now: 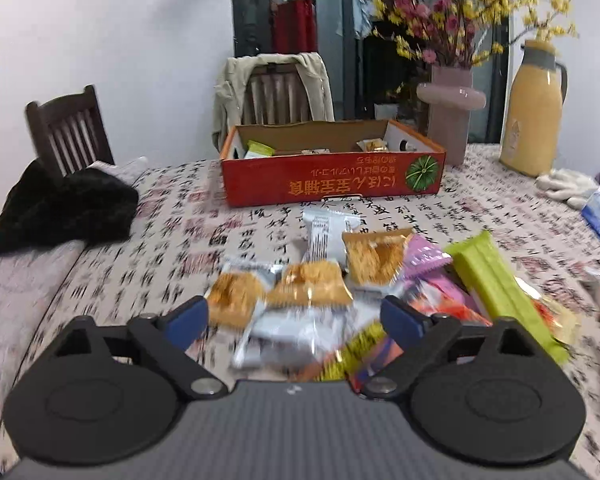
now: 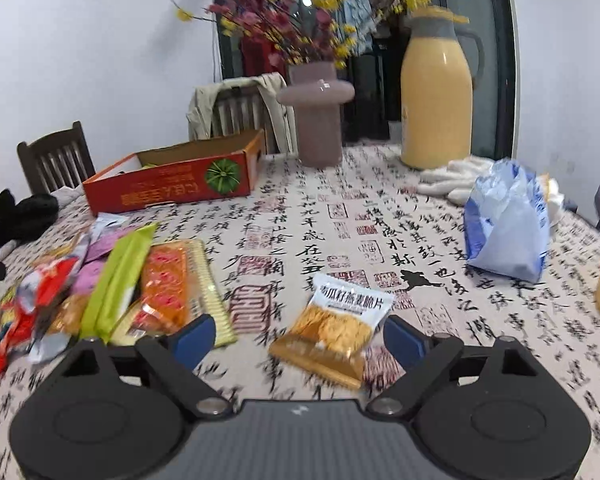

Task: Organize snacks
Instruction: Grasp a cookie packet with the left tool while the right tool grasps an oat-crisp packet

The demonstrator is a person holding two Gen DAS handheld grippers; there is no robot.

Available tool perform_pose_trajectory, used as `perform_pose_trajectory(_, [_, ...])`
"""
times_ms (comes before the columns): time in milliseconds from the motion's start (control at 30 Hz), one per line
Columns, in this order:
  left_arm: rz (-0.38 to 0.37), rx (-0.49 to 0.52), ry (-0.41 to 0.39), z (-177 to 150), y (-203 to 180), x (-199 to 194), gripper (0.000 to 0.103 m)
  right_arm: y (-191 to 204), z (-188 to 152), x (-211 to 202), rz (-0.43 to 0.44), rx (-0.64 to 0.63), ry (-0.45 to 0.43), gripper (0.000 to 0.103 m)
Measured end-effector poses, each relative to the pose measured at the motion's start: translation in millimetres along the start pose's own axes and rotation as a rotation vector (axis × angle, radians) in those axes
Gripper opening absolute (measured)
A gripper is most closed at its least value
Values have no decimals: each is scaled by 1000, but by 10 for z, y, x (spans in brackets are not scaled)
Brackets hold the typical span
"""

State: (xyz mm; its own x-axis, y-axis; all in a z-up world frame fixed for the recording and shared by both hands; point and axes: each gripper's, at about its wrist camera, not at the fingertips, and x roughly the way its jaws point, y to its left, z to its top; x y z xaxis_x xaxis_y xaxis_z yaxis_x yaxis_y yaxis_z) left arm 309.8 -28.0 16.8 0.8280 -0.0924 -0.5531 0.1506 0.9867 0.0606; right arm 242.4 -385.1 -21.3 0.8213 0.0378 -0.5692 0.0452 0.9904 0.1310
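A pile of snack packets lies on the calligraphy tablecloth: orange-and-silver cracker packs, a purple pack and a long green pack. My left gripper is open and empty, just above the near packs. Behind the pile stands an open red cardboard box with a few snacks inside. In the right wrist view, my right gripper is open and empty over a single orange cracker pack that lies apart from the pile. The red box is at the far left there.
A pink vase with flowers and a yellow thermos stand at the back of the table. White gloves and a blue plastic bag lie at the right. Black cloth lies at the left edge, by wooden chairs.
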Motion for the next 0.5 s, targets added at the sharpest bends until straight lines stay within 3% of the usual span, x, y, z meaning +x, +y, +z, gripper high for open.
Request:
perform_pose_trajectory(100, [-21, 22, 28, 127, -5, 274, 89, -35, 72, 233, -39, 9, 57, 77])
perform_pose_trajectory(167, [-34, 12, 69, 191, 8, 461, 86, -34, 88, 356, -53, 1, 86, 59])
perform_pose_trajectory(233, [-48, 3, 108, 226, 14, 630, 80, -8, 105, 411, -49, -26, 78, 49])
perform_pose_trajectory(333, [-82, -10, 126, 261, 21, 764, 67, 53, 129, 469, -5, -57, 81, 47])
perform_pose_trajectory(400, [-100, -30, 130, 289, 51, 790, 46, 103, 135, 485, 11, -85, 83, 47])
perform_pose_trajectory(500, [-103, -42, 158, 273, 80, 815, 45, 148, 134, 488, 27, -99, 82, 45])
